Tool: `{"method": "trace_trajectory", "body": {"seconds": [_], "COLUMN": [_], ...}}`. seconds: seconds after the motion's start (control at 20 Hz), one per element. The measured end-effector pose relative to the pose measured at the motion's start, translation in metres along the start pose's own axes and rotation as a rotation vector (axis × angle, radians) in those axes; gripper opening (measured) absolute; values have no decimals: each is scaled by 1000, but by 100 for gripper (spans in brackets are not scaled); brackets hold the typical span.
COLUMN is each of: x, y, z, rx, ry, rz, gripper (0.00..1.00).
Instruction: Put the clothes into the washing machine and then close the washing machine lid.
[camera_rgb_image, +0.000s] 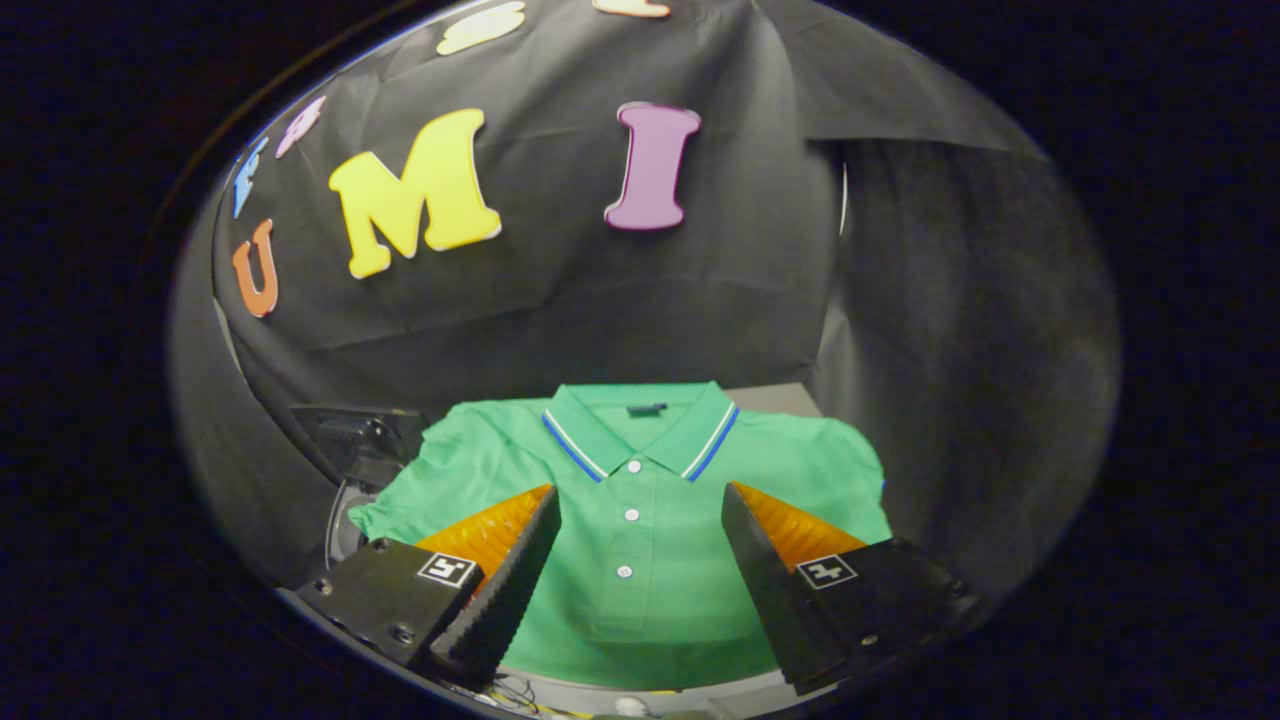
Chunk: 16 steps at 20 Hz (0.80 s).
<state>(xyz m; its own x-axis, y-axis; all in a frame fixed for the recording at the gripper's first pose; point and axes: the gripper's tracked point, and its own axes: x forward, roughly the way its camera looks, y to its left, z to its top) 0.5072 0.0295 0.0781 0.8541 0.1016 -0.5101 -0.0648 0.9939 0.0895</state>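
Note:
A green polo shirt (640, 500) with a striped collar and white buttons lies spread flat on a grey surface (770, 400), its collar pointing away from me. My gripper (640, 505) hovers over the shirt's button placket, open wide, with the shirt showing between the two fingers and nothing pinched. To the left of the shirt, beyond the left finger, the washing machine (350, 450) shows as a dark raised lid and a curved pale rim; the shirt's left sleeve lies over part of it.
Black cloth walls close the booth behind the shirt and on the right. Some thin cables (510, 690) lie on the surface just below the fingers.

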Motion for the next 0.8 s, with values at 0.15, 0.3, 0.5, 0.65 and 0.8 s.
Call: {"method": "trace_trajectory", "body": {"seconds": [0.15, 0.3, 0.5, 0.65, 0.8], "x": [21, 32, 31, 32, 32], "y": [6, 5, 7, 6, 2], "z": [-18, -31, -29, -26, -28], "rx": [-2, -21, -9, 5, 12], "ry": [96, 165, 201, 198, 172], "rz": [-22, -62, -68, -49, -63], "gripper": [100, 97, 96, 96, 86]}}
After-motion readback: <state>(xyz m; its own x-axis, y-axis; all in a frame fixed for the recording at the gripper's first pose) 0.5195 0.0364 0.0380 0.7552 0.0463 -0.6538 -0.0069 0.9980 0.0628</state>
